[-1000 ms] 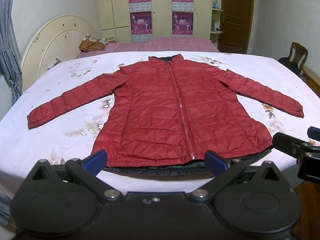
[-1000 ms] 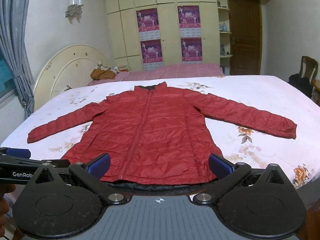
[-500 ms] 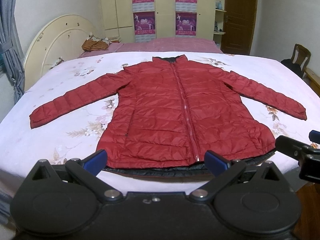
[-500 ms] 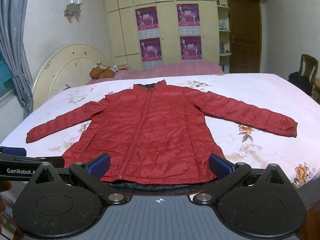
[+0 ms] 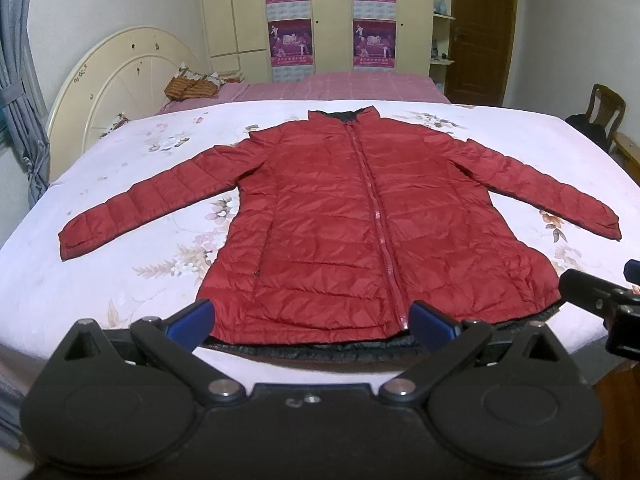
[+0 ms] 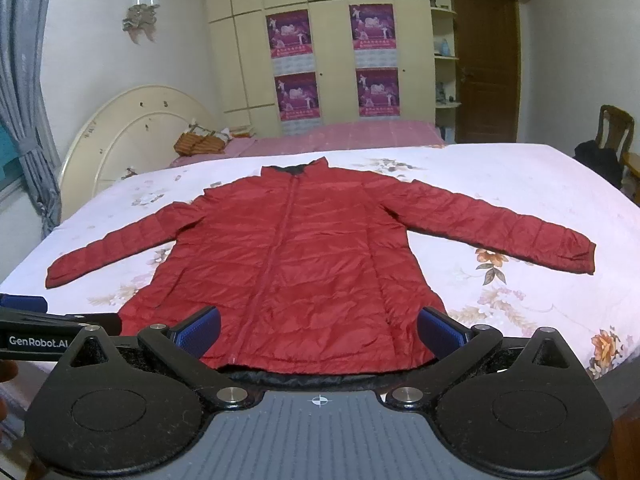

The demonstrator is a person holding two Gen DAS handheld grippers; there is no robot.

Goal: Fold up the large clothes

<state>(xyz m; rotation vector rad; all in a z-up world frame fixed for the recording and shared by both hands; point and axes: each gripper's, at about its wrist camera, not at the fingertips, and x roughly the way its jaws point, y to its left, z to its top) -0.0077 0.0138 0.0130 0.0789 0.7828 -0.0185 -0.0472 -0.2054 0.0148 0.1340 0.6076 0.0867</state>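
A red quilted jacket (image 5: 360,232) lies flat, front up and zipped, on a bed with a pale floral sheet (image 5: 120,288). Both sleeves are spread out to the sides, its collar is at the far side and its hem is nearest me. It also shows in the right wrist view (image 6: 304,268). My left gripper (image 5: 312,318) is open and empty, just short of the hem at the bed's near edge. My right gripper (image 6: 320,326) is open and empty, also just short of the hem, to the right of the left one. Each gripper shows at the edge of the other's view.
A cream round headboard (image 5: 116,84) stands at the left. A second bed with a pink cover (image 5: 344,86) lies behind, with a wardrobe (image 5: 240,8) and a brown door (image 5: 480,28) beyond. A wooden chair (image 5: 604,108) stands at the right.
Both grippers have shifted slightly; the jacket sits a little further right in the left wrist view and a little lower in the right wrist view. The jacket has not moved on the bed.
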